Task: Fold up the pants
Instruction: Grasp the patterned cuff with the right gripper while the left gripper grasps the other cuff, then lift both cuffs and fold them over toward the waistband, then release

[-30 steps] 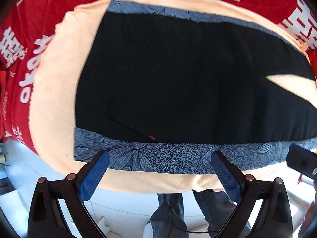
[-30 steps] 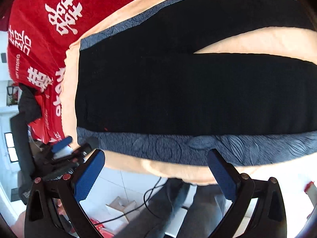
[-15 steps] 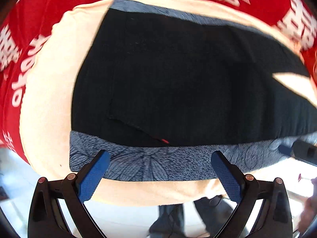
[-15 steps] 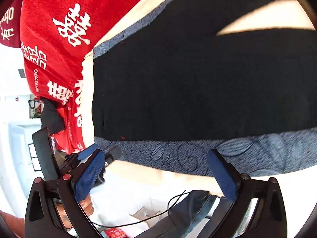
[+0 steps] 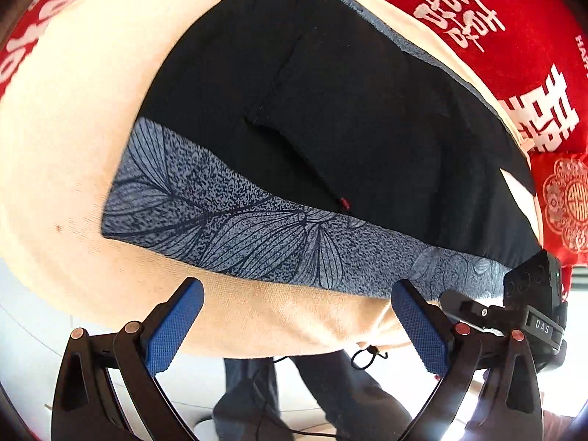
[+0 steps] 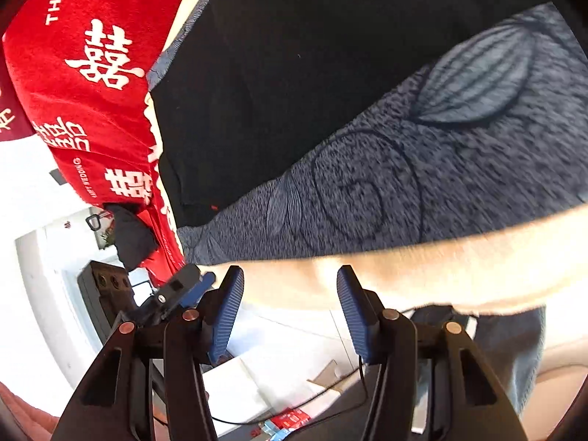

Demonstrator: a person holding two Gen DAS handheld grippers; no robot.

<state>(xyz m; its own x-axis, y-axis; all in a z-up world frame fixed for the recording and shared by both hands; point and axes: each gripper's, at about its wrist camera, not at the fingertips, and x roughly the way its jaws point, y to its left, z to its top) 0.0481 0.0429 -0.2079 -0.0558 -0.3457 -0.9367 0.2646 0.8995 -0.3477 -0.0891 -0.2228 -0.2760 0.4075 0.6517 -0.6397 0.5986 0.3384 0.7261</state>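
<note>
Only the left view shows the pants pocket seam, perhaps.

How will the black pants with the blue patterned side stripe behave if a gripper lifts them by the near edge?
The pants lie flat and thin on the cream cloth, so they will probably drape limply. Only the pinched edge would likely rise. The cloth underneath may drag along.
</note>
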